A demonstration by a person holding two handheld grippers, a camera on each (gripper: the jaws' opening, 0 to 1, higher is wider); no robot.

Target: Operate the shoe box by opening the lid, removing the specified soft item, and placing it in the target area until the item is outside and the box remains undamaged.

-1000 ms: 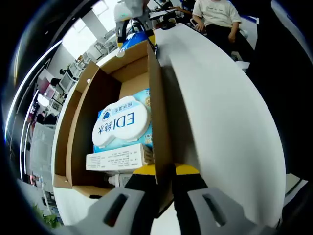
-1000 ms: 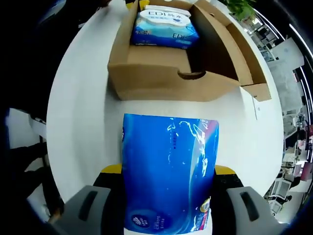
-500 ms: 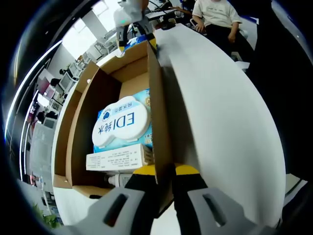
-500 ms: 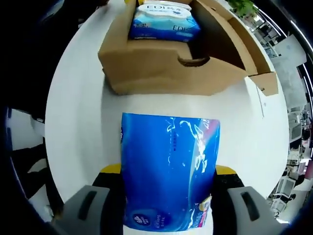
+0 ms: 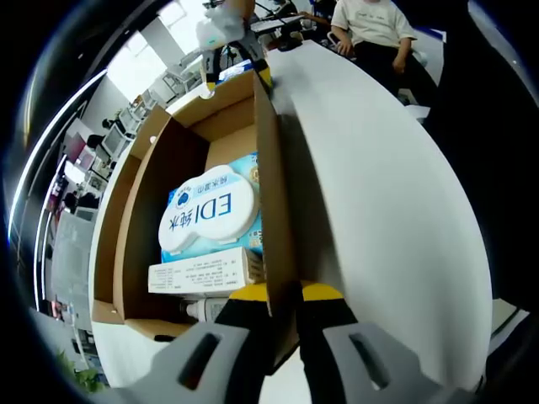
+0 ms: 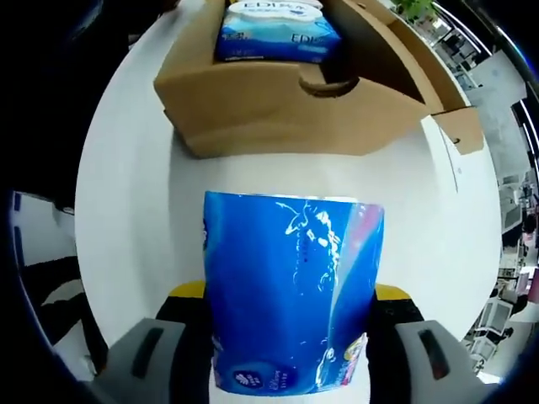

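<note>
- The left gripper has its yellow-tipped jaws pinched onto the near wall of the open cardboard shoe box, which runs from 6 o'clock up toward 12 in the left gripper view.
- Inside the box lies a pale blue wet-wipe pack marked "EDI", with a small white carton just beside it at its 6 o'clock end.
- The right gripper grips a blue soft tissue pack between its jaws, outside the box, over the white table.
- In the right gripper view the shoe box sits at 12 o'clock from the tissue pack, apart from it.
- A seated person shows at 1 o'clock in the left gripper view.
</note>
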